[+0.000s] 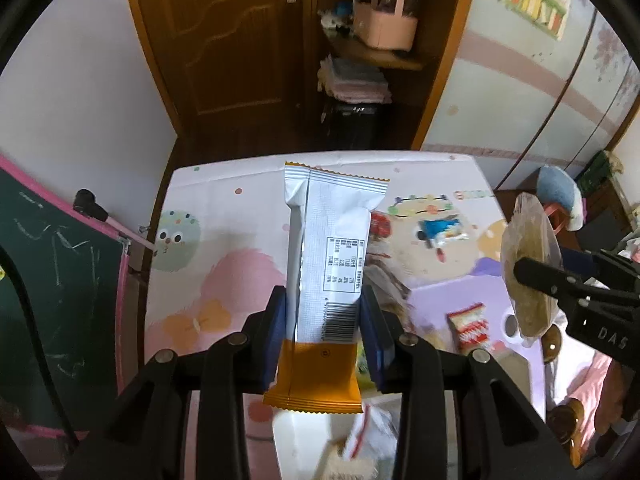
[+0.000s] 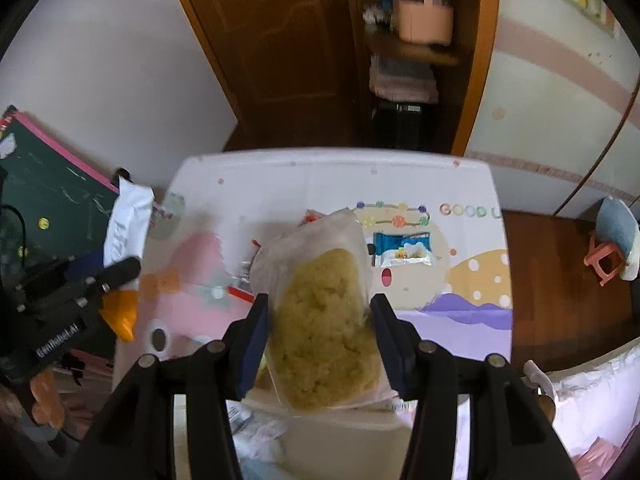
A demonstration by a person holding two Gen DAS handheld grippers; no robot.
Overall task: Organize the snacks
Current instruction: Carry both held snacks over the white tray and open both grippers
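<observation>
The left claw [image 1: 323,332] pinches a silver-and-orange wrapped snack bar [image 1: 326,280] lengthwise along its fingers, the right claw [image 2: 320,336] clamps a clear-bagged yellowish crumbly cake [image 2: 320,328], both above the cartoon-print table [image 2: 280,184].

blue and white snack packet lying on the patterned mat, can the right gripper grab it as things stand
Probably not: the right gripper is shut on a clear bag of yellow crumbly snack, though the blue and white snack packet lies uncovered.
</observation>
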